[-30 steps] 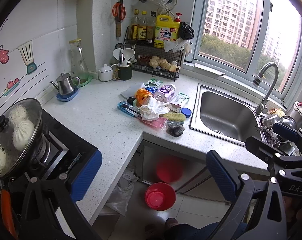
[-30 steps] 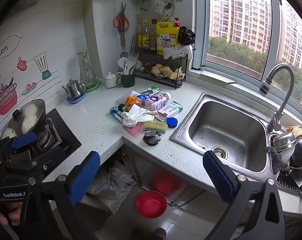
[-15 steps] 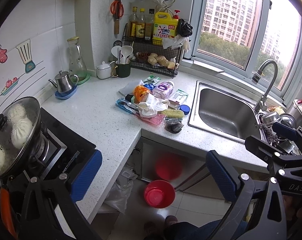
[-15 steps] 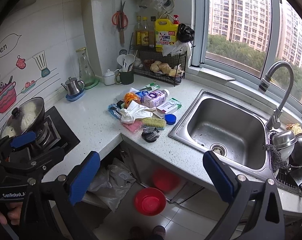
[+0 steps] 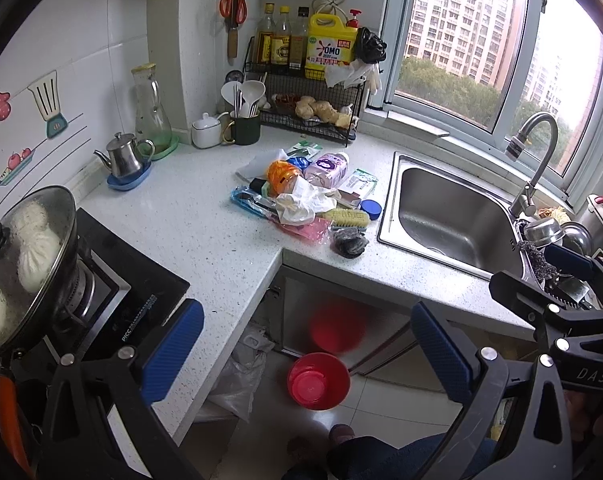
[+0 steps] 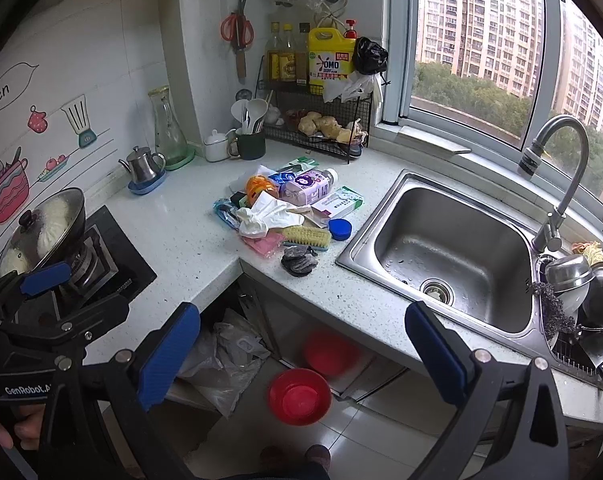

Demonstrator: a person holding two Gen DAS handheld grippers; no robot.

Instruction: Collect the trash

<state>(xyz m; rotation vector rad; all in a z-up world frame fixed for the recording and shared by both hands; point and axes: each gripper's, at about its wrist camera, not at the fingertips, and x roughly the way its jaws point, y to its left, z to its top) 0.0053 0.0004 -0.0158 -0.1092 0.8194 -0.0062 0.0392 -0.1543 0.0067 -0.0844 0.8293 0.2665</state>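
both hand-held grippers are spread wide with nothing between the blue pads – left hand-held gripper [image 5: 307, 350] and right hand-held gripper [image 6: 301, 346] hang out over the floor, well short of the trash pile [image 5: 301, 196]. the pile sits on the white tabletop [image 5: 189, 232] near the inside corner, just left of the sink [image 6: 449, 248] – crumpled white tissue [image 6: 267, 216] on top, scrub brush [image 6: 305, 236] beside it. a red bowl [image 6: 299, 396] is on the floor below.
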